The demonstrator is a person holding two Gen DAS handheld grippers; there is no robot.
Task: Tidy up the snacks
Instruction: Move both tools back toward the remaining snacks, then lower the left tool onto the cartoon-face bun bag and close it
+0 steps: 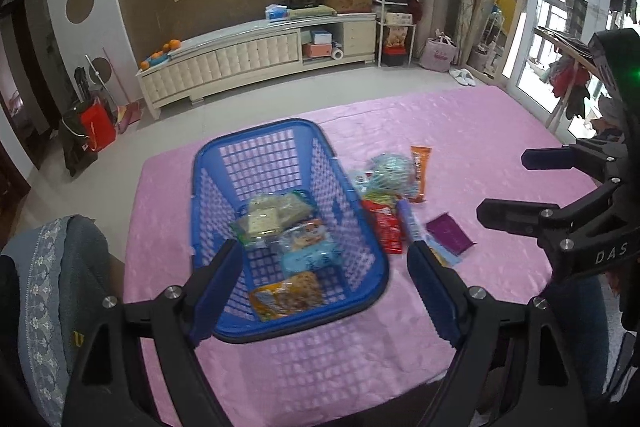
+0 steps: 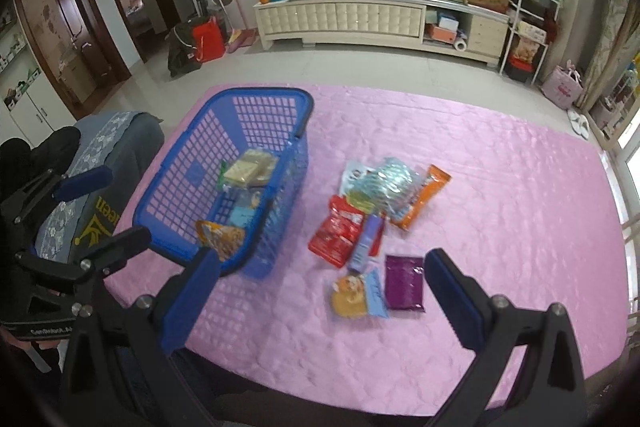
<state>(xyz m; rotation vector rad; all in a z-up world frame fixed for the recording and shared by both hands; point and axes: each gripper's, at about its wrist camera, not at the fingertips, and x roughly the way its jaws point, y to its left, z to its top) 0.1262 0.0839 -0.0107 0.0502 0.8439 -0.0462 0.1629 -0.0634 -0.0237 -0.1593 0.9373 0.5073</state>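
A blue plastic basket [image 1: 208, 163] [image 2: 180, 163] stands on the pink tablecloth and holds several snack packs, among them a pale cracker pack [image 1: 266, 217] and an orange pack [image 1: 286, 295]. Loose snacks lie to its right: a red pack [image 2: 336, 231], a purple pack [image 2: 404, 281], an orange bar [image 2: 424, 201], a clear bluish bag [image 2: 384, 183]. My left gripper [image 1: 322, 263] is open and empty above the basket's near end. My right gripper [image 2: 320, 267] is open and empty above the table, near the loose snacks. It also shows in the left wrist view [image 1: 504, 187].
A chair with a blue-grey cover [image 2: 104, 163] stands at the table's left edge. A long cream cabinet [image 2: 360, 15] lines the far wall. Pink cloth [image 2: 500, 187] stretches bare to the right of the snacks.
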